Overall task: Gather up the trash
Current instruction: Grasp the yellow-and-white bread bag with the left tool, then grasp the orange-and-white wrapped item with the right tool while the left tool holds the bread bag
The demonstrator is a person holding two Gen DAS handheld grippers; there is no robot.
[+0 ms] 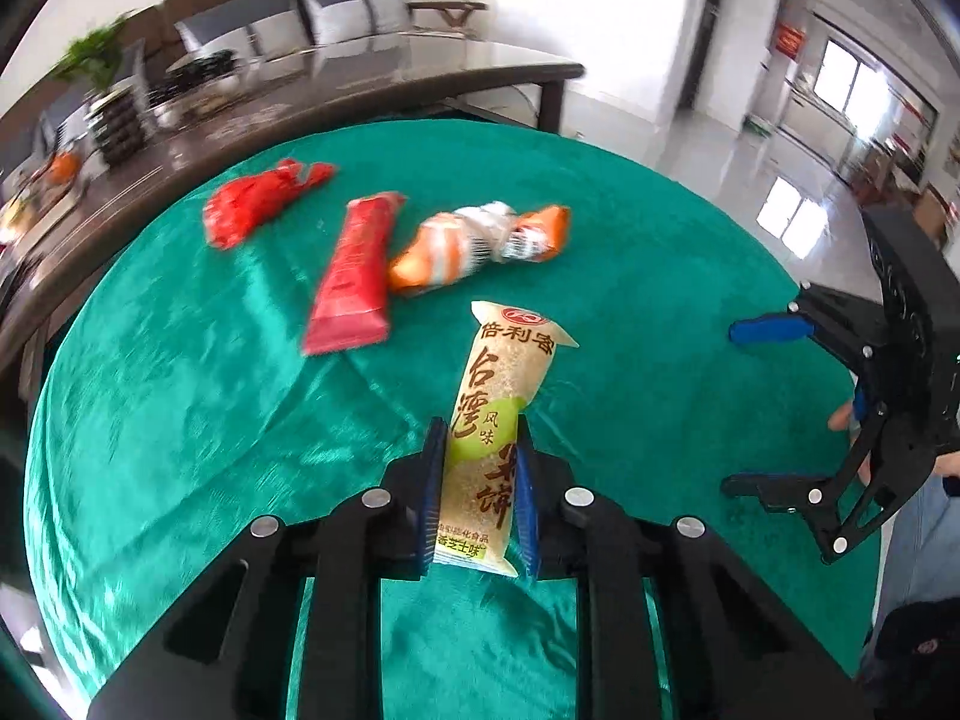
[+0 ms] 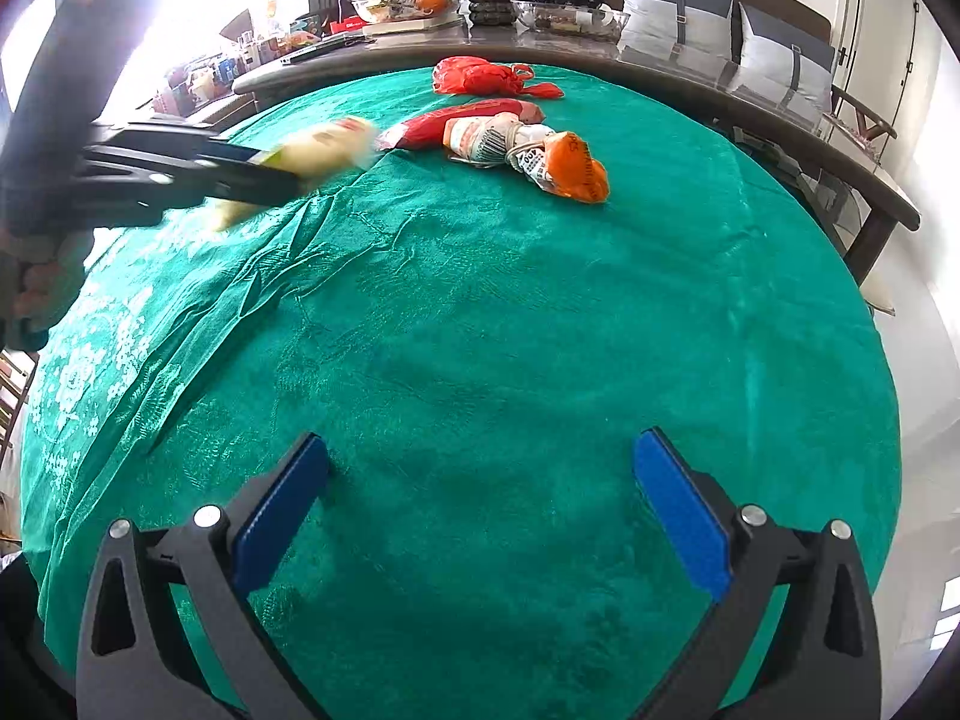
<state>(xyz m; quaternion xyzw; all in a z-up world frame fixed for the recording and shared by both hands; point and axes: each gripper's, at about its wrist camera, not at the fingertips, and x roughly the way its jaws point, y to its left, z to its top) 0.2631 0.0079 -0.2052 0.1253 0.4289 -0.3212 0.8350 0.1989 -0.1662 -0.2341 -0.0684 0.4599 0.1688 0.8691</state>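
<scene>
The left gripper (image 1: 477,480) was clamped on a long tan-and-green snack wrapper with brown Chinese lettering (image 1: 501,420), its blue pads pressing both long sides of the lower half. The wrapper stood on end at lower centre of the left wrist view, its sealed upper end free; in the right wrist view it appeared blurred at upper left (image 2: 318,150), just above the cloth.

The right gripper (image 2: 480,498) had its jaws wide apart with only cloth between them.

Three more pieces lay on the green patterned tablecloth (image 1: 180,390): a crumpled red plastic bag (image 1: 258,201) at upper left, a flat red sachet (image 1: 354,276) beside it, and a knotted orange-and-white wrapper (image 1: 480,246) touching the sachet's right side.

Open cloth filled the middle and lower part of the right wrist view. The cloth's far edge met a dark wooden table (image 2: 660,66) crowded with dishes; its right edge fell away to pale floor.
</scene>
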